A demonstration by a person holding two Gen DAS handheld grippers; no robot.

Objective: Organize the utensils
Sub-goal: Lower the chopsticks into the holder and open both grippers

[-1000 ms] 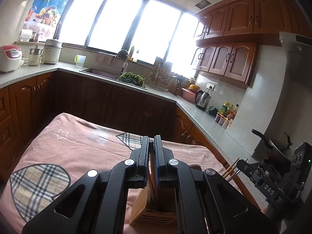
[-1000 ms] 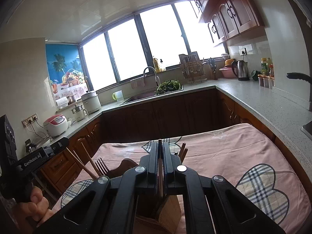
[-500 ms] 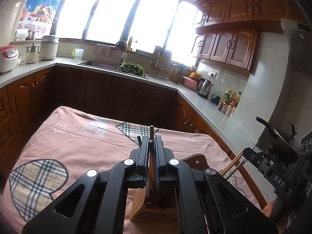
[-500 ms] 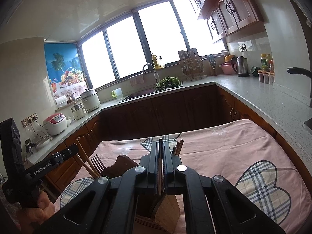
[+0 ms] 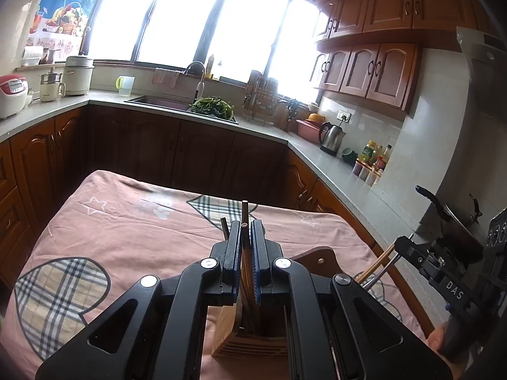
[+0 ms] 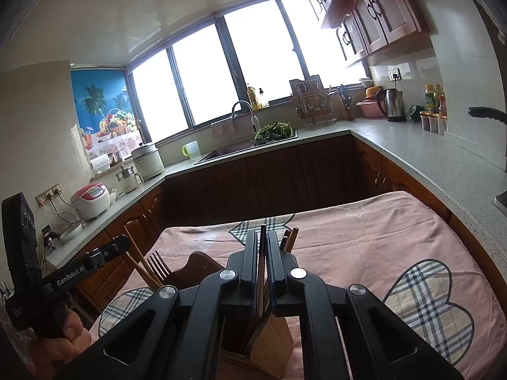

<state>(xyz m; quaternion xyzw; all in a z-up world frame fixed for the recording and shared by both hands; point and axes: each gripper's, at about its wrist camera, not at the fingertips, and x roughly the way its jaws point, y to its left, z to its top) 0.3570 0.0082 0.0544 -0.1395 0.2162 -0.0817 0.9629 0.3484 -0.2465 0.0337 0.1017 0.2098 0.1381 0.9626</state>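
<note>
A wooden utensil holder [image 5: 250, 342] stands on the pink tablecloth [image 5: 126, 228], right under both grippers; it also shows in the right wrist view [image 6: 269, 338]. My left gripper [image 5: 244, 226] is shut on brown chopsticks [image 5: 244, 212] that stand upright in the holder. My right gripper [image 6: 261, 234] is shut on a dark chopstick [image 6: 262, 231], also upright above the holder. More chopsticks [image 6: 290, 237] poke up just right of it. In the right wrist view the left gripper [image 6: 122, 245] is at the left, with chopsticks and a fork [image 6: 158, 266] beside it.
A wooden chair back [image 5: 320, 258] rises behind the table. Dark wood cabinets and a grey counter [image 5: 332, 171] ring the table, with a sink [image 5: 158, 103], a kettle [image 5: 331, 137], bottles and a rice cooker [image 5: 11, 95]. A pan [image 5: 456, 221] sits at right.
Both grippers have risen a little while staying shut, so the chopstick tips now stand out above the fingertips. The holder has not moved.
</note>
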